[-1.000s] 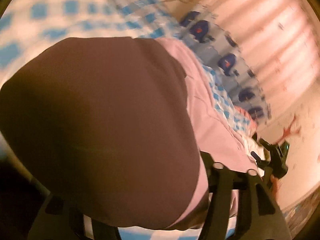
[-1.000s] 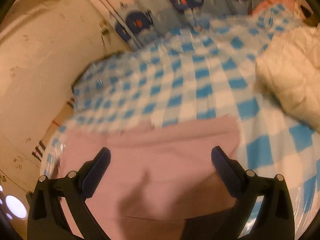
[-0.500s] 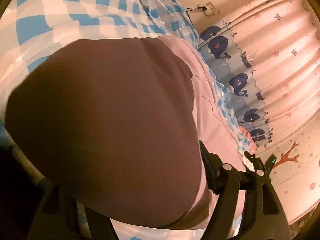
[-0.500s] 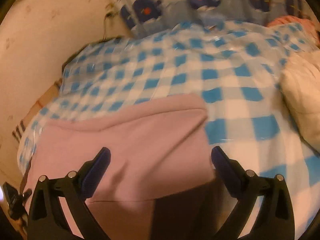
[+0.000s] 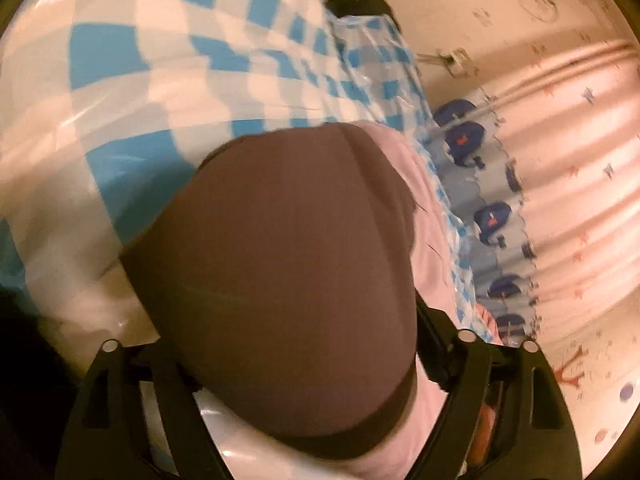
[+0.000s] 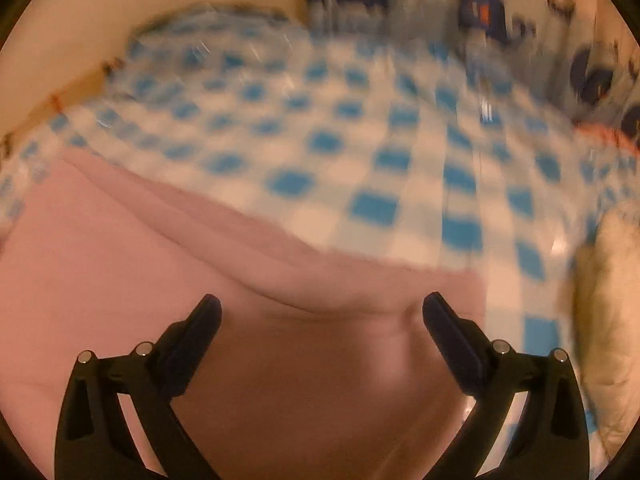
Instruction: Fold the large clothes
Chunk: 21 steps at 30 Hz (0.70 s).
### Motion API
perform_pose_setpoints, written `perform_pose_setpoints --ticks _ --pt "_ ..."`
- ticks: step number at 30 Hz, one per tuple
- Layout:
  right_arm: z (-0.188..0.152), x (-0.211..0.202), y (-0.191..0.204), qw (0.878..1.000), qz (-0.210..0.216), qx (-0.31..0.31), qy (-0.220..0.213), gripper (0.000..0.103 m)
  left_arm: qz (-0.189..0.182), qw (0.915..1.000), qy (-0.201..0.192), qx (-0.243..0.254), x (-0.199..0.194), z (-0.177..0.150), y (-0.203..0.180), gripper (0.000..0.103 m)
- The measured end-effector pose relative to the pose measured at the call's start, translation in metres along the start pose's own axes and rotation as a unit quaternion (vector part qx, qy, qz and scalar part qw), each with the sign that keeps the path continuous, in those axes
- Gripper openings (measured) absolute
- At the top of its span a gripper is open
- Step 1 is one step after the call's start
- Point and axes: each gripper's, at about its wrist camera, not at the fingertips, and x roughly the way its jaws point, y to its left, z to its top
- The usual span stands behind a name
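Note:
A large pink garment [image 6: 120, 264] lies on the blue-and-white checked bed cover [image 6: 360, 160]. In the left wrist view its pink cloth [image 5: 424, 248] shows beside a dark brown fold [image 5: 288, 288] that bulges up and hides the fingertips of my left gripper [image 5: 300, 364]. The left jaws stand wide apart with cloth between them. My right gripper [image 6: 322, 312] is open, its fingers spread wide over the pink garment near its right edge, holding nothing.
A cream fluffy bundle [image 6: 608, 320] lies on the bed at the right. A curtain with dark blue whales [image 5: 488, 216] hangs behind the bed. A beige wall [image 5: 480, 8] borders the bed's far side, with a small white fitting [image 5: 456, 58] on it.
The left gripper has pulled back, so the brown fold looks smaller and more checked cover shows. The right gripper has swung over the pink garment towards its right edge; its view is blurred by motion.

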Motion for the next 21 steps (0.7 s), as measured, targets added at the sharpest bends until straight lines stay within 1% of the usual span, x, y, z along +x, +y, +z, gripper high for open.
perform_pose_setpoints --ticks 2,3,4,5,6,7,8,9,10,12,13,14,15,16,17,18,19,20,21 --pt "0.010 -0.028 0.029 0.998 0.031 -0.035 -0.028 0.097 0.009 0.9998 -0.014 0.007 0.003 -0.002 -0.001 0.082" --pt "0.014 -0.035 0.046 0.996 0.070 -0.044 -0.030 0.097 0.015 0.9996 -0.021 0.015 0.004 -0.003 -0.006 0.082" --pt "0.018 -0.033 0.058 0.994 0.099 -0.043 -0.013 0.097 0.019 0.9994 -0.025 0.018 0.005 -0.003 -0.009 0.082" --pt "0.017 -0.020 0.070 0.992 0.122 -0.029 0.021 0.097 0.019 0.9993 -0.027 0.018 0.005 -0.002 -0.011 0.082" --pt "0.012 -0.002 0.079 0.990 0.132 -0.015 0.049 0.097 0.018 0.9992 -0.029 0.020 0.004 -0.003 -0.013 0.082" --pt "0.002 0.024 0.086 0.986 0.136 -0.002 0.092 0.098 0.013 0.9993 -0.028 0.020 0.003 -0.002 -0.013 0.083" --pt "-0.018 0.059 0.093 0.979 0.146 0.004 0.142 0.098 0.002 0.9993 -0.029 0.025 0.000 -0.001 -0.013 0.084" --pt "-0.025 0.066 0.096 0.979 0.150 0.004 0.140 0.098 0.003 0.9988 -0.032 0.037 -0.004 -0.001 -0.016 0.084" --pt "-0.026 0.066 0.095 0.979 0.150 0.008 0.139 0.098 0.005 0.9985 -0.034 0.042 -0.007 0.000 -0.016 0.084" --pt "-0.021 0.057 0.096 0.980 0.133 0.006 0.150 0.098 0.006 0.9991 -0.028 0.030 -0.009 0.005 -0.012 0.084" --pt "-0.018 0.043 0.098 0.985 0.105 0.002 0.140 0.098 0.009 0.9994 -0.024 0.024 -0.008 0.006 -0.009 0.084" --pt "-0.016 0.030 0.101 0.987 0.096 -0.001 0.127 0.098 0.010 0.9996 -0.022 0.018 -0.007 0.007 -0.004 0.084" --pt "-0.014 0.010 0.107 0.990 0.101 -0.008 0.103 0.098 0.011 0.9996 -0.023 0.014 -0.006 0.008 -0.001 0.084" --pt "-0.013 -0.003 0.111 0.992 0.095 -0.014 0.086 0.098 0.012 0.9995 -0.026 0.010 -0.005 0.008 0.002 0.084" --pt "-0.013 -0.014 0.116 0.995 0.069 -0.021 0.071 0.098 0.011 0.9995 -0.028 0.007 -0.004 0.008 0.003 0.084" --pt "-0.013 -0.014 0.116 0.996 0.055 -0.020 0.067 0.098 0.010 0.9995 -0.030 0.004 -0.004 0.009 0.003 0.085" --pt "-0.017 -0.007 0.115 0.996 0.044 -0.013 0.076 0.098 0.009 0.9995 -0.031 0.001 -0.002 0.009 0.002 0.085" --pt "-0.021 0.006 0.114 0.995 0.039 -0.009 0.095 0.098 0.005 0.9995 -0.030 -0.001 -0.001 0.010 0.002 0.085" --pt "-0.032 0.029 0.113 0.990 0.050 -0.008 0.132 0.098 -0.008 0.9996 -0.026 -0.001 0.001 0.011 0.001 0.084"
